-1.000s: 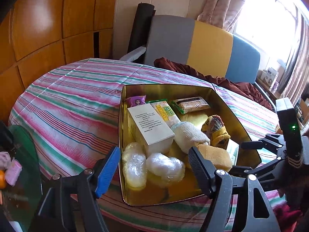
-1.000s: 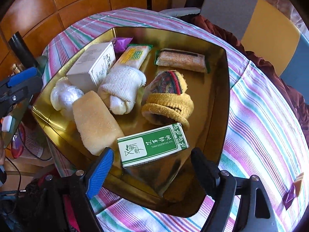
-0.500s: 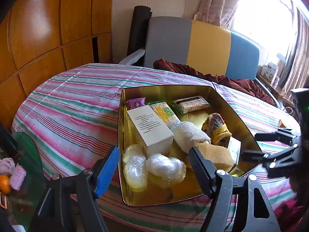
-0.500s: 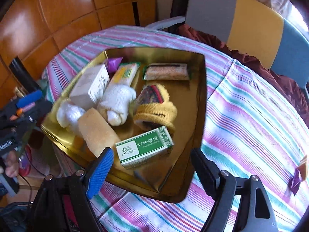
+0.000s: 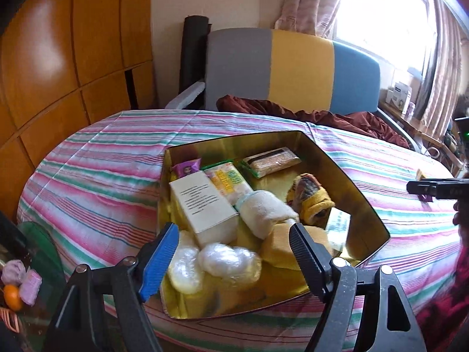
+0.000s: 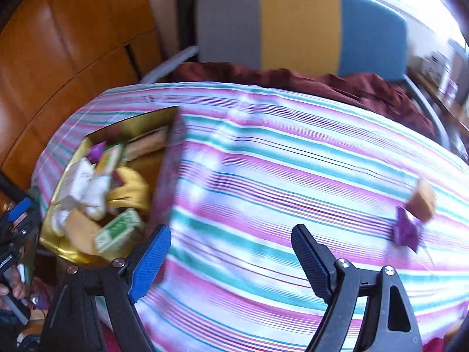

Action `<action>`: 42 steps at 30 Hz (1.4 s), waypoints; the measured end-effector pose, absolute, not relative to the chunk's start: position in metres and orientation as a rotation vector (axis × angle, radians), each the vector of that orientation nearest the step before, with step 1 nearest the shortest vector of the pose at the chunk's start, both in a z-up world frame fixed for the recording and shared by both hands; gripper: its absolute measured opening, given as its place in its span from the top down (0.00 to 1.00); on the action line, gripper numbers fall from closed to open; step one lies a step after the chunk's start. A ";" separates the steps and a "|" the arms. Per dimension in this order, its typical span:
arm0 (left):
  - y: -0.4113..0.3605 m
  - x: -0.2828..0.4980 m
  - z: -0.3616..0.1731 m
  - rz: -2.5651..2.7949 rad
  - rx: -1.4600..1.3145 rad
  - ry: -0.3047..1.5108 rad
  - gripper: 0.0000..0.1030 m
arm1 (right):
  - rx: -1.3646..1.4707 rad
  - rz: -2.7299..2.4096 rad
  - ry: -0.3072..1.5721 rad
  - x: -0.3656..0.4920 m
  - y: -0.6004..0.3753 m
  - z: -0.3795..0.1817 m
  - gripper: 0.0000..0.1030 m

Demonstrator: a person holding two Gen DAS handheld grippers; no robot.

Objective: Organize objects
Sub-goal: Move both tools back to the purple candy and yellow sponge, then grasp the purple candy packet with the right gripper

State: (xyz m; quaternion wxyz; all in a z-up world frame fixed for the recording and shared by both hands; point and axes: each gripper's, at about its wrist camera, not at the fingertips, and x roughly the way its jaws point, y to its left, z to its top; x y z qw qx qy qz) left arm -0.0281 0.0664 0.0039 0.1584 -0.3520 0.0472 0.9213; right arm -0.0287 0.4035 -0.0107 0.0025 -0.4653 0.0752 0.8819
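Just now both claws have been opening with nothing between their jaws. Left claw (image 5: 234,246) hovers over the near end of the gold tin (image 5: 366,205) on the striped bench (image 5: 96,176); a white box (image 5: 205,205), rolled towel (image 5: 263,214) and green box (image 6: 117,231) lie inside. Right claw (image 6: 228,249) hangs over bare cloth beside the tin, a purple wrapper (image 6: 406,230) and tan piece (image 6: 422,202) well apart from the tin.
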 end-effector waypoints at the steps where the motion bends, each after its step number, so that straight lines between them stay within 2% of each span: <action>1: 0.070 -0.028 0.005 2.626 -1.002 0.141 0.24 | -1.452 2.734 0.256 -0.027 0.416 -0.012 0.17; 16: 0.158 -0.014 0.010 2.429 -0.956 0.255 0.21 | -1.151 2.235 0.685 0.021 0.619 -0.022 0.17; 21: 0.183 -0.012 0.004 2.358 -0.990 0.256 0.21 | -1.211 2.249 0.620 0.005 0.627 -0.029 0.17; 31: 0.225 -0.006 0.000 2.276 -0.995 0.281 0.20 | -1.457 2.169 0.419 -0.037 0.615 -0.079 0.17; 32: 0.228 -0.005 0.000 2.269 -0.995 0.279 0.20 | -1.474 2.157 0.420 -0.039 0.616 -0.083 0.18; 35: 0.240 -0.003 0.001 2.244 -0.998 0.271 0.20 | -1.514 2.157 0.427 -0.042 0.617 -0.091 0.46; 37: 0.248 0.000 0.001 2.228 -0.993 0.274 0.19 | -1.480 2.155 0.411 -0.040 0.616 -0.085 0.52; 42: 0.267 0.006 0.004 2.197 -0.971 0.302 0.20 | -1.480 2.062 0.444 -0.021 0.625 -0.083 0.55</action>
